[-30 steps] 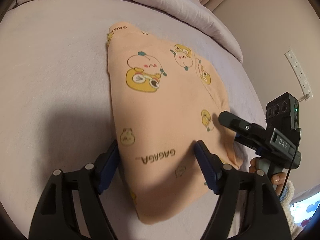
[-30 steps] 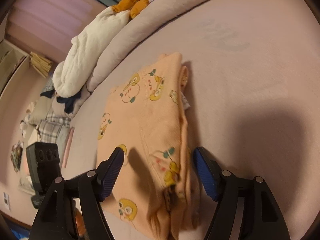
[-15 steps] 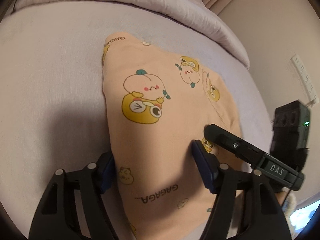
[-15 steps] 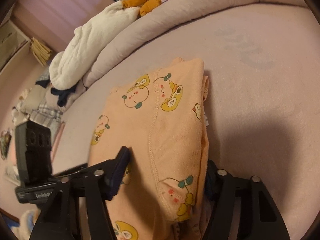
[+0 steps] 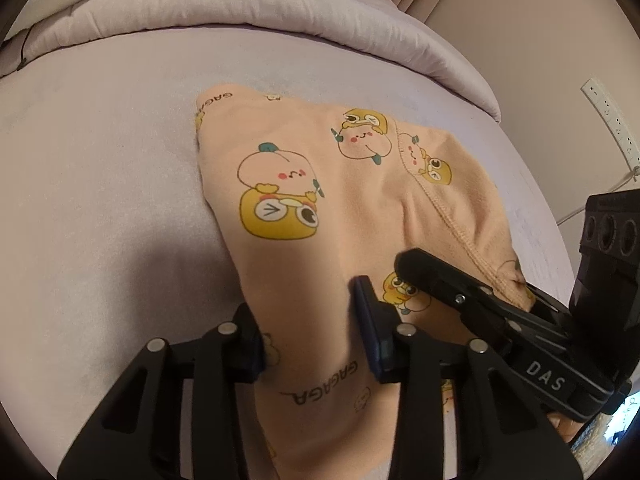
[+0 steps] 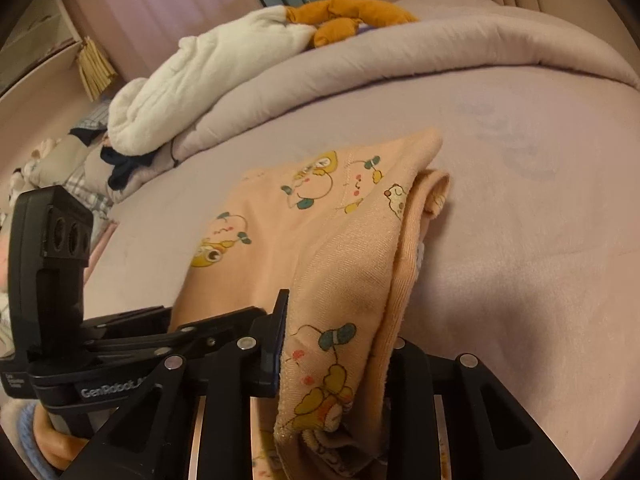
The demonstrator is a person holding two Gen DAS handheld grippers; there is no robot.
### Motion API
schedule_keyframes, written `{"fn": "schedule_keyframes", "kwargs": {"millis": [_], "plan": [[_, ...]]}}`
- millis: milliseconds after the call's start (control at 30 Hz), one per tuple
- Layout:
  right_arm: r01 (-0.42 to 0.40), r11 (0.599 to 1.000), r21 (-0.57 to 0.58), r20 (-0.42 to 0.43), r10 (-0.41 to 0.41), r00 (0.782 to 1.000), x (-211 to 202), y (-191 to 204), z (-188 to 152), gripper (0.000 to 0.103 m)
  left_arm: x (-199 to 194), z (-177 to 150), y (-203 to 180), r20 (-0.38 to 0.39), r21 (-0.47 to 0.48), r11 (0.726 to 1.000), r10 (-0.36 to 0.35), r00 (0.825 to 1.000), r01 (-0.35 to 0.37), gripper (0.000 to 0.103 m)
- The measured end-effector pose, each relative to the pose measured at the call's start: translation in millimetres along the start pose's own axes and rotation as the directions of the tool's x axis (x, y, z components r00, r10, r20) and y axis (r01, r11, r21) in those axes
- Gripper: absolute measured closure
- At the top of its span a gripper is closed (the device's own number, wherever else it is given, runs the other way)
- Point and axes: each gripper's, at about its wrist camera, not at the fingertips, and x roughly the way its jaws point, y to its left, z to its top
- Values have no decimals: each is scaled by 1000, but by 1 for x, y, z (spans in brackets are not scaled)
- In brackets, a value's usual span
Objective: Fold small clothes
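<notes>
Garment (image 5: 360, 220): a peach, cartoon-printed piece of small clothing, already doubled over, lying on the lilac bed sheet (image 5: 100, 160) in front of a rolled duvet (image 5: 240, 12).

1. Left gripper (image 5: 316, 332) straddles the near left corner of the garment. Its jaws are closing, with cloth bunched between the blue pads; full clamping cannot be confirmed from this view.
2. Right gripper (image 6: 340, 344) takes the near right corner. Its jaws are also closing, and the stacked layers rise in a ridge between them, so the cloth appears pinched and slightly lifted.
3. Judged purpose: 1 gripper at each near corner keeps the edge taut and level, so the near half can be carried over the far half without the layers sliding apart.

View differences:
- Left wrist view shows the top face, the overlock seam, the "GAGAGA" print and the right gripper's finger lying on the cloth.
- Right wrist view alone shows the layered right edge, plus a white plush item (image 6: 200, 80) and an orange one (image 6: 344, 16) on the duvet.
</notes>
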Motion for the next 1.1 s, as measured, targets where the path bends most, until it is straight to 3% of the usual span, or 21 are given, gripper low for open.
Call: {"fn": "schedule_keyframes", "kwargs": {"millis": [167,700,1100], "plan": [[-4,999,-50,23,6,1000,-14,17,-5,75,-15,-11,-5,15,22,1000,-6,1000,5,74],[-93,993,-70,8,93,996,-61,62,-49,75,-69,-56,-3,35,-15,999,-38,999,38,74],[-167,971,-171,7,171,985,-87,116,-72,75,-147,-113,4,120,-40,999,33,992,-29,74]]}}
